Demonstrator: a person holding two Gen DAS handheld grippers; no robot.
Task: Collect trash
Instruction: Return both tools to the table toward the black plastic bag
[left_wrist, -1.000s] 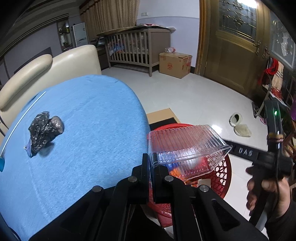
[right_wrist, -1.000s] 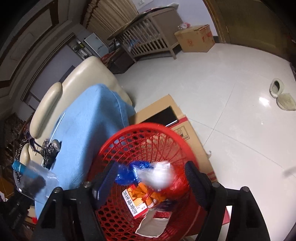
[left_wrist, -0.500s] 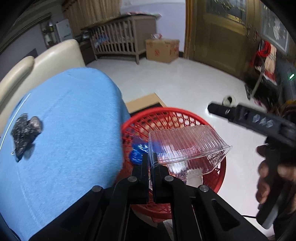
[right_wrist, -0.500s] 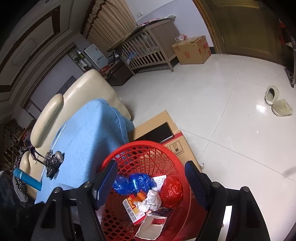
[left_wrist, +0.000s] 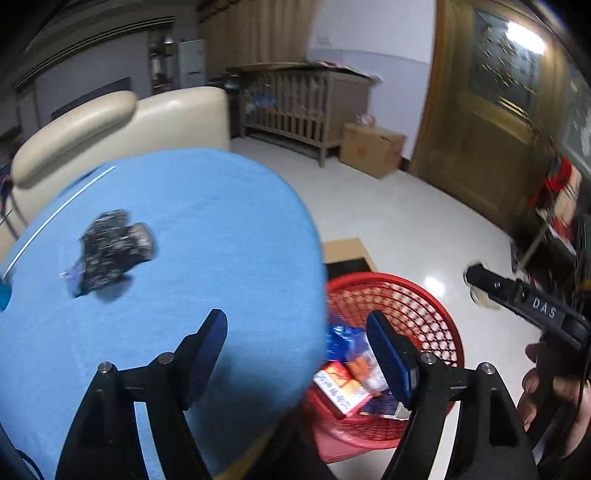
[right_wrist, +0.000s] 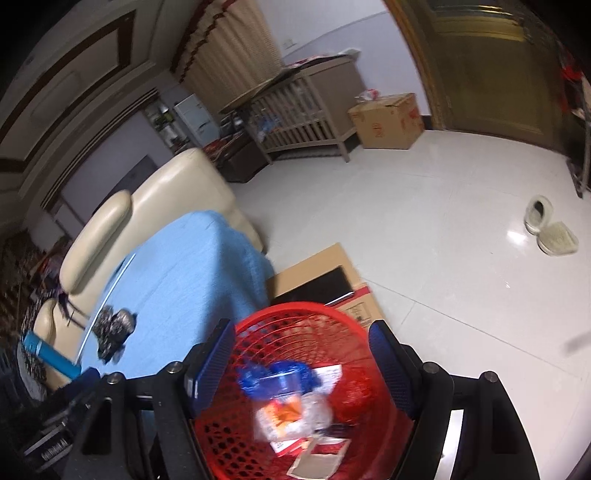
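The left gripper has just been opening, and its jaws stand apart with nothing between them. The remaining trash — a crumpled black wrapper — lies on the blue worktop, ahead and to the left of those jaws, its long axis running slantwise. The right gripper, jaws also apart and empty, hangs over the red basket, well apart from the wrapper — so the left hand is likely nearer.

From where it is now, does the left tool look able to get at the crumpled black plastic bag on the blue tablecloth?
Probably yes: the left tool is open and empty, and only bare blue tablecloth lies between it and the crumpled black plastic bag.
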